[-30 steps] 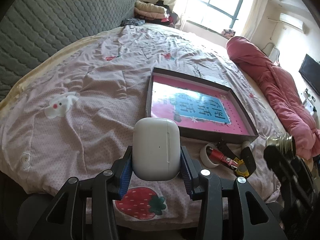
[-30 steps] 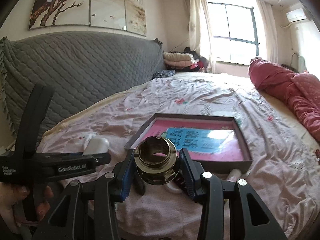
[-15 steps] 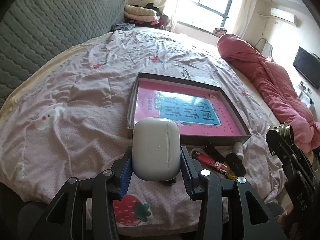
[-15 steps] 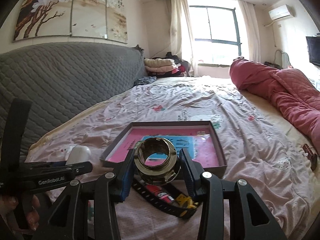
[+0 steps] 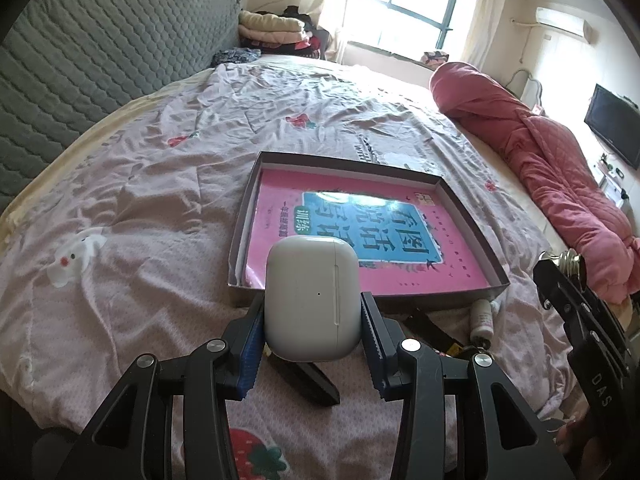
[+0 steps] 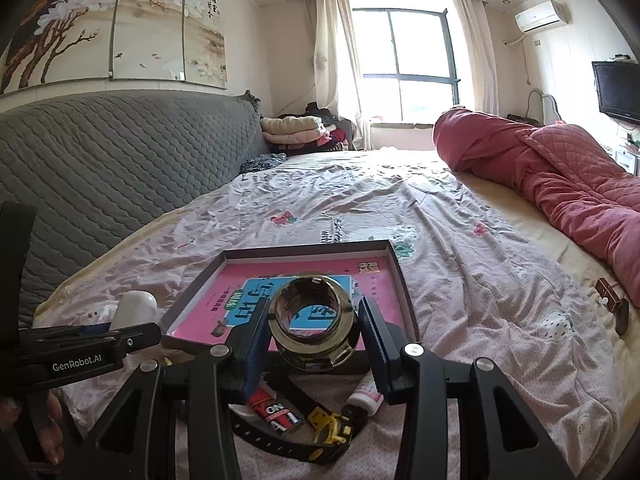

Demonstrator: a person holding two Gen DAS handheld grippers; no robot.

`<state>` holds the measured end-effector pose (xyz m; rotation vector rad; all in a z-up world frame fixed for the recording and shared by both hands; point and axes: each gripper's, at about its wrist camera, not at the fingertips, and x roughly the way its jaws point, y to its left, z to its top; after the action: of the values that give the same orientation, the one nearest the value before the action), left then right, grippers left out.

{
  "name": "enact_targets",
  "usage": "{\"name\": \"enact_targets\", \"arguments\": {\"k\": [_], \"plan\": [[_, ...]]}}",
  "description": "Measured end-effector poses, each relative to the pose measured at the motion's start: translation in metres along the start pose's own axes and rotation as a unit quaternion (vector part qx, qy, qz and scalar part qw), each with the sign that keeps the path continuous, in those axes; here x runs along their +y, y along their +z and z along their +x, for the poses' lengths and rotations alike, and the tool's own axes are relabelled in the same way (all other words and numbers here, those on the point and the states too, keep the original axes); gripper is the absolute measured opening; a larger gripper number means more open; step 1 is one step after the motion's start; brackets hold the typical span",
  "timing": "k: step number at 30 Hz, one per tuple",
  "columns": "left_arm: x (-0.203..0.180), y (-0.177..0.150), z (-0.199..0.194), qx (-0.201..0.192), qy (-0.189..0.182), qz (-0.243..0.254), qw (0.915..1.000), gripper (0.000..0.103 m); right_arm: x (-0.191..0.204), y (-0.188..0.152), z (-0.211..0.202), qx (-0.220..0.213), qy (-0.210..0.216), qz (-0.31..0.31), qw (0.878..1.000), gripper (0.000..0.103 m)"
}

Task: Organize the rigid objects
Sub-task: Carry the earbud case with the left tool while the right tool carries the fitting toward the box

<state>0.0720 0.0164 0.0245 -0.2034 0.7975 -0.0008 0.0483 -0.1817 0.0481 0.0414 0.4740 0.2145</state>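
- While it is held above the near edge of the bed, a white rounded plastic earbud case [image 5: 312,300] is pinched upright between the blue-padded fingers of the left gripper [image 5: 312,344].
- A shiny brass-coloured threaded metal fitting [image 6: 313,318] is clamped between the pads of the right gripper [image 6: 314,344], its open bore turned towards the camera.
- Just beyond both held things, a shallow dark cardboard tray [image 5: 472,216] is seen lying flat on the pink strawberry-print bedsheet [image 5: 160,184]; a pink and blue booklet [image 5: 400,240] is laid inside it.
- Beside the tray's near wall, a small white bottle [image 5: 481,318], a red cylindrical battery [image 6: 276,410], a black strap [image 6: 272,446] and a yellow plastic clip [image 6: 326,424] are scattered on the sheet.
- A rolled pink quilted blanket [image 6: 560,176] is stretched along the right side of the bed, well apart from the tray.
- A grey quilted headboard cover [image 6: 120,160] is seen at the left.
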Motion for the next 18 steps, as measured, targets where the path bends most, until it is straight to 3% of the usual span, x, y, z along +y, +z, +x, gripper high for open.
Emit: {"name": "enact_targets", "arguments": {"k": [6, 7, 9, 12, 18], "plan": [[0.000, 0.005, 0.018, 0.006, 0.006, -0.002, 1.0000, 0.045, -0.009, 0.001, 0.015, 0.002, -0.010, -0.002, 1.000, 0.044], [0.000, 0.006, 0.021, 0.007, 0.008, -0.003, 0.9999, 0.045, -0.010, 0.000, 0.018, 0.003, -0.011, -0.004, 1.000, 0.039], [0.000, 0.008, 0.029, 0.008, 0.011, -0.005, 0.9999, 0.045, -0.011, 0.000, 0.028, 0.012, -0.012, -0.013, 1.000, 0.021], [0.002, 0.010, 0.039, 0.013, 0.012, -0.014, 0.9997, 0.045, -0.013, -0.005, 0.044, 0.028, -0.021, -0.032, 0.999, 0.014], [0.005, 0.014, 0.052, 0.017, 0.013, -0.017, 0.9996, 0.045, -0.036, -0.011, 0.058, 0.048, -0.016, 0.008, 0.999, 0.014]]}}
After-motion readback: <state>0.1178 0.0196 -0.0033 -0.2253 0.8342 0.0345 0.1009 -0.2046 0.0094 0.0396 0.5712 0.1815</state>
